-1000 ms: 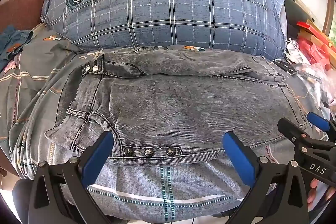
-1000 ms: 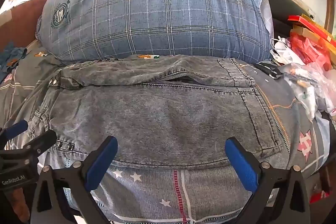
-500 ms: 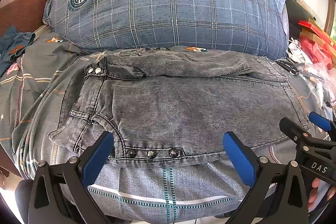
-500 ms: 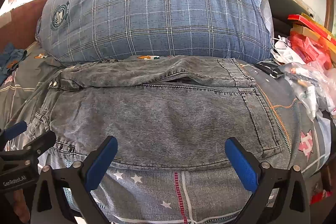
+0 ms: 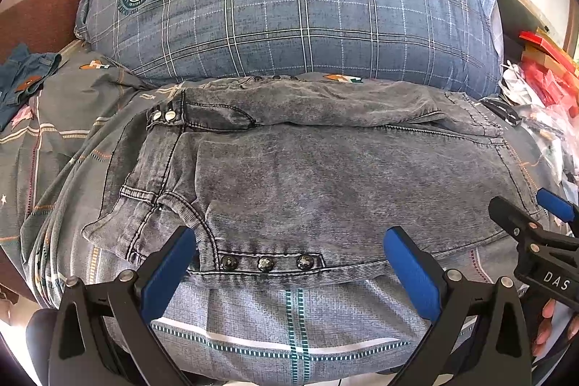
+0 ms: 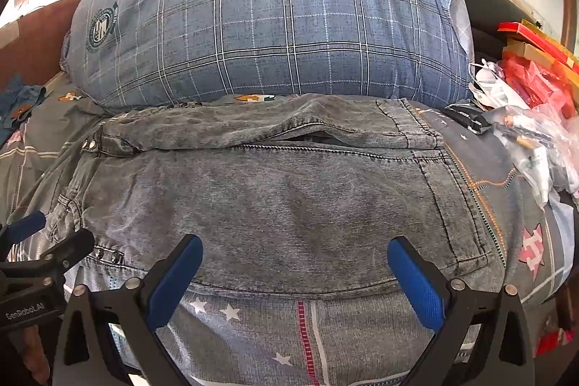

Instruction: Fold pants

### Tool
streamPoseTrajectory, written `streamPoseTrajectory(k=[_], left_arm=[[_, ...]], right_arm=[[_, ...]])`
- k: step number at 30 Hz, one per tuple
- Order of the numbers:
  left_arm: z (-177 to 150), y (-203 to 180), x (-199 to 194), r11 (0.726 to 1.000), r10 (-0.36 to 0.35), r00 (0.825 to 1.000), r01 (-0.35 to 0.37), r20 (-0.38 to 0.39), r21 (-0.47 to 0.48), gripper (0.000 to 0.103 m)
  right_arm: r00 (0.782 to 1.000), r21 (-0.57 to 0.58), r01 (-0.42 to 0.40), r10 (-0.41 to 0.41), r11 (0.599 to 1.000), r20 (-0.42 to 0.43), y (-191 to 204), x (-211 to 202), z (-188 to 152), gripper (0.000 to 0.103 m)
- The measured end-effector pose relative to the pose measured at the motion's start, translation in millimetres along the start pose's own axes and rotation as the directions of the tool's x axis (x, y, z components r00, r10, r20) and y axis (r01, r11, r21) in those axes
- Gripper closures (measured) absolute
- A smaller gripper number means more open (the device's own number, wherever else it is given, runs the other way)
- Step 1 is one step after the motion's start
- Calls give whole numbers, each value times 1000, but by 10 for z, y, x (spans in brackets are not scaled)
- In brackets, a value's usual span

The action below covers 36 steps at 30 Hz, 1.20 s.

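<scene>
Two grippers over a bed, both spread wide and empty. Far left: a scrap of blue denim [image 5: 21, 78] on the patterned bedsheet [image 5: 289, 324]. Left gripper [image 5: 289, 263] hovering at the near edge of the grey pants [image 5: 325, 176], beside three studs [image 5: 266, 263] on the hem. Pants folded into a flat block on the sheet, just in front of a blue plaid pillow [image 6: 275, 24]. Right gripper [image 6: 295, 268] poised over the near edge toward the back pocket [image 6: 459, 205]. Far right: a heap of plastic bags [image 6: 532, 140] and red packets [image 6: 535, 78].
</scene>
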<state>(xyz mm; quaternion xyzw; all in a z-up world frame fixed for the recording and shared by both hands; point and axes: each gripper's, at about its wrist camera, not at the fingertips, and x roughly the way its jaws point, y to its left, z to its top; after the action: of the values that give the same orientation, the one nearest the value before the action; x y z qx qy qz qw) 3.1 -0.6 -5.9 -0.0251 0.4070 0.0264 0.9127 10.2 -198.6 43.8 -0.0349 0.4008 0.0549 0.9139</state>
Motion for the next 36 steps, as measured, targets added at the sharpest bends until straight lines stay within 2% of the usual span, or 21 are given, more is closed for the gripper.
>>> streamPoseTrajectory(k=[36], left_arm=[[-24,18,39,1000,6,1000,-6,-20,-1,0]], right_arm=[[1000,5,-16,16,1000,-3,10,16,15,0]])
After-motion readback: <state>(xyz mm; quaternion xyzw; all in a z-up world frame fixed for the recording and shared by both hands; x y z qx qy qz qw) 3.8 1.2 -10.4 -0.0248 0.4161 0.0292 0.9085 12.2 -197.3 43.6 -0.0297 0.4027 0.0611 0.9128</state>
